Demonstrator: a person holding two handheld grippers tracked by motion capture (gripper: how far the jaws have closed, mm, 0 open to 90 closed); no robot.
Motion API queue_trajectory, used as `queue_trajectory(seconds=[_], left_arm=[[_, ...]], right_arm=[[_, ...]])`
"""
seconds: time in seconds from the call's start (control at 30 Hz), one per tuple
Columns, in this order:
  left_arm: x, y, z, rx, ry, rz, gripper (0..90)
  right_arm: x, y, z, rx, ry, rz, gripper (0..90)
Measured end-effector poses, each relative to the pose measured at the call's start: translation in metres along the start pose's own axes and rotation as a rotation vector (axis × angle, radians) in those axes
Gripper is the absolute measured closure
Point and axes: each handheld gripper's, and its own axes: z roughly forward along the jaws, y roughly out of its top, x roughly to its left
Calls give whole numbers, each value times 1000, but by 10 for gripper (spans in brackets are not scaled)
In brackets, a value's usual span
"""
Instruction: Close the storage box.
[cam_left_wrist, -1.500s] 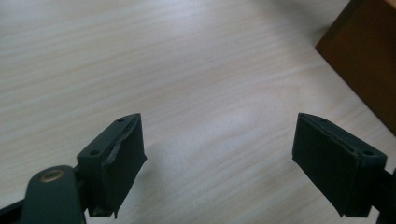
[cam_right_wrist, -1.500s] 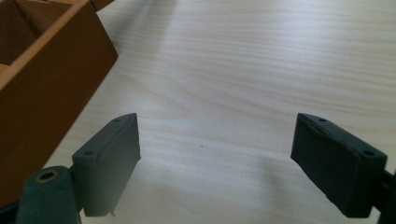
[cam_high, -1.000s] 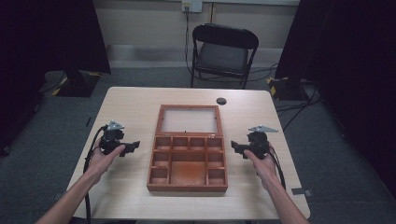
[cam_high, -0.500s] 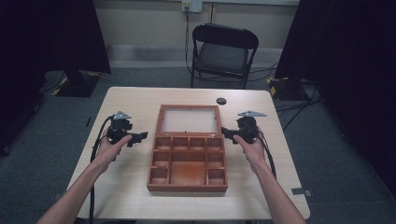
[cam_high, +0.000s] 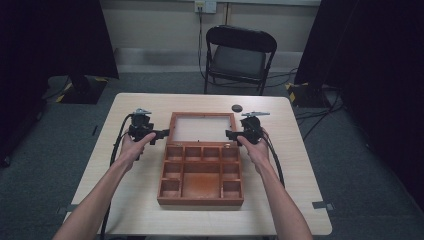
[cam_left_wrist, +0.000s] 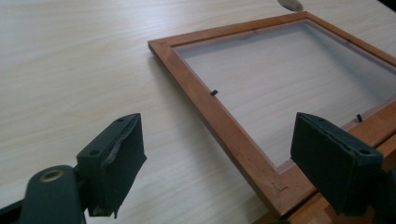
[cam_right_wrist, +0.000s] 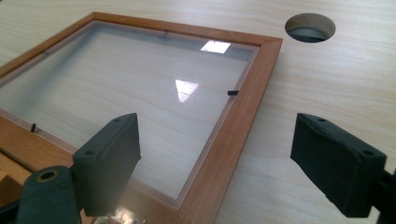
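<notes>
A: Where was the wooden compartment box (cam_high: 201, 172) sitting?

B: In the middle of the light wooden table (cam_high: 300, 165), opened out flat; its glazed lid (cam_high: 202, 128) lay on the far side of the tray, hinged back onto the tabletop, the wood grain showing through the clear pane; the divided tray lay nearer the person, its compartments bare

A: And the grippers?

B: The left gripper (cam_high: 164, 134) was just beside the lid's left edge, pointing inward; in the left gripper view the lid's frame (cam_left_wrist: 219, 116) ran between the two black jaws, under them, the pads apart and pressing on nothing; so those jaws stood wide with nothing held

A: The right one?

B: The right gripper (cam_high: 229, 134) was at the lid's right edge, also pointing inward; in the right gripper view the frame's right rail (cam_right_wrist: 233, 126) lay between its spread jaws, neither pad touching the wood; empty too

A: Anything else about?

B: A small dark cable hole (cam_high: 236, 107) in the table just beyond the lid's far right corner, seen as a round opening (cam_right_wrist: 310, 27) in the right gripper view; a black folding chair (cam_high: 240, 55) stood beyond the table; the person's forearms (cam_high: 272, 185) reached in from the near edge, cables trailing from both grippers
</notes>
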Motion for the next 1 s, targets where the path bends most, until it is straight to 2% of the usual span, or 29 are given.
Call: queue_trajectory(seconds=[0.07,0.1,0.17,0.2,0.27,0.37,0.43,0.5,0.63,0.77,0.8,0.9,0.93,0.97,1.0], left_arm=[[-2,-2,4,11,-3,15,170],[-3,-3,7,24,-3,9,170],[-4,-4,10,37,-12,6,170],[-5,-5,12,35,-23,-8,170],[-7,-6,16,48,-40,-9,170],[-11,-7,23,83,-22,10,187],[-12,-7,26,83,-38,-18,192],[-12,-8,28,82,-42,-28,193],[-15,-7,33,81,-34,-28,192],[-20,-6,37,84,-35,-20,180],[-20,-6,38,84,-30,-25,160],[-18,-7,40,82,-53,-52,145],[-18,-7,40,82,-53,-52,139],[-15,-8,42,89,-58,-75,120],[-14,-8,42,97,-60,-79,99]], right_arm=[[0,-2,5,-10,5,26,147],[0,-3,8,-8,19,44,146],[2,-6,13,15,22,40,145],[2,-8,15,25,21,33,145],[1,-11,17,29,26,48,145],[-1,-14,20,33,39,75,142],[-2,-15,22,40,67,111,140],[0,-16,24,38,82,120,139],[3,-14,26,40,84,98,136],[5,-13,29,44,87,100,109],[4,-13,29,51,94,114,107],[0,-14,31,61,120,151,106],[-1,-14,32,62,128,156,109],[-1,-14,32,63,134,158,109],[-1,-15,33,60,140,159,109]])
